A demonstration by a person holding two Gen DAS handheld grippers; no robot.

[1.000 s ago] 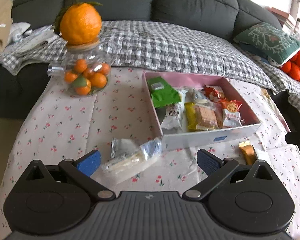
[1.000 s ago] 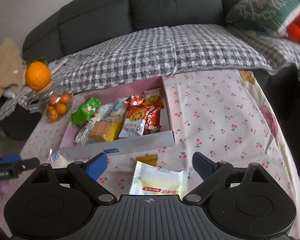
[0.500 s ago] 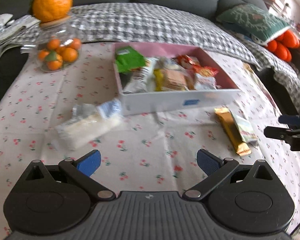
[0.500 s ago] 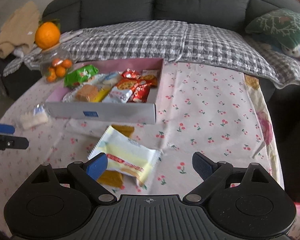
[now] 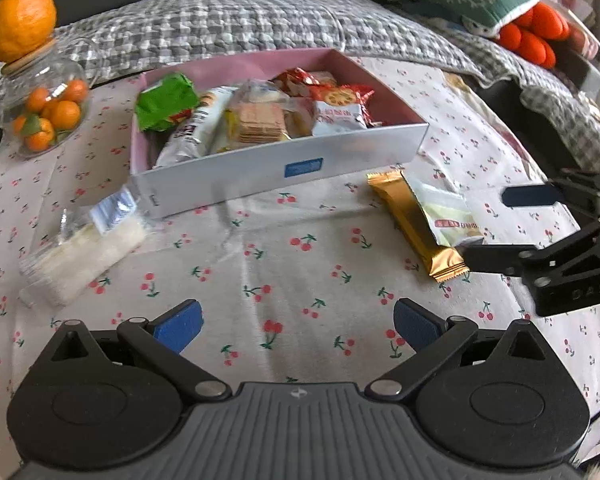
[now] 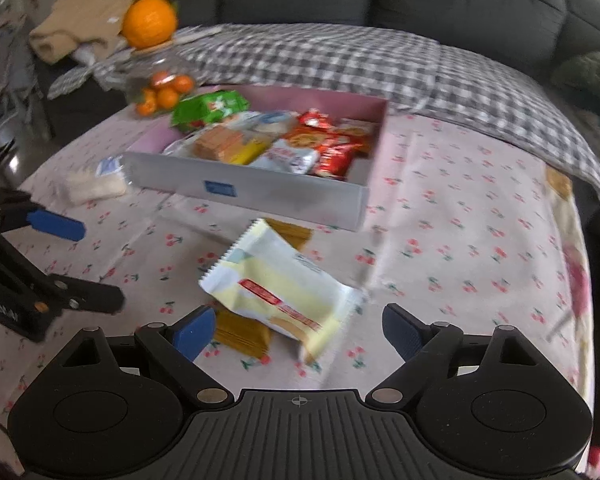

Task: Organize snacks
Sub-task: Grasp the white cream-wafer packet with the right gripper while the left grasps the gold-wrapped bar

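On the cherry cloth (image 5: 284,264), left to right as your left camera sees it:

Jar (image 5: 44,112): at ten o'clock, an orange (image 5: 20,22) on its lid; it sits well apart from the snacks, so leave it be.

White pack (image 5: 84,254): at nine o'clock, just beside the box's near left corner, outside it. Judged to be your left hand's job.

Left gripper (image 5: 296,324): jaws wide, nothing between them, over bare cloth. The white pack lies up and left of its pads.

Box (image 5: 292,168): at twelve o'clock, already holding a row of packets, so loose snacks likely belong there.

Gold bar (image 5: 416,226): at two o'clock, partly under the yellow pack.

Yellow pack (image 6: 284,288): lies across the gold bar, clear of the box, directly ahead of your right gripper.

Right gripper (image 6: 296,332): jaws wide and closing slightly; the yellow pack's near end lies between them, pads not yet pressing. You look lined up to pinch it.
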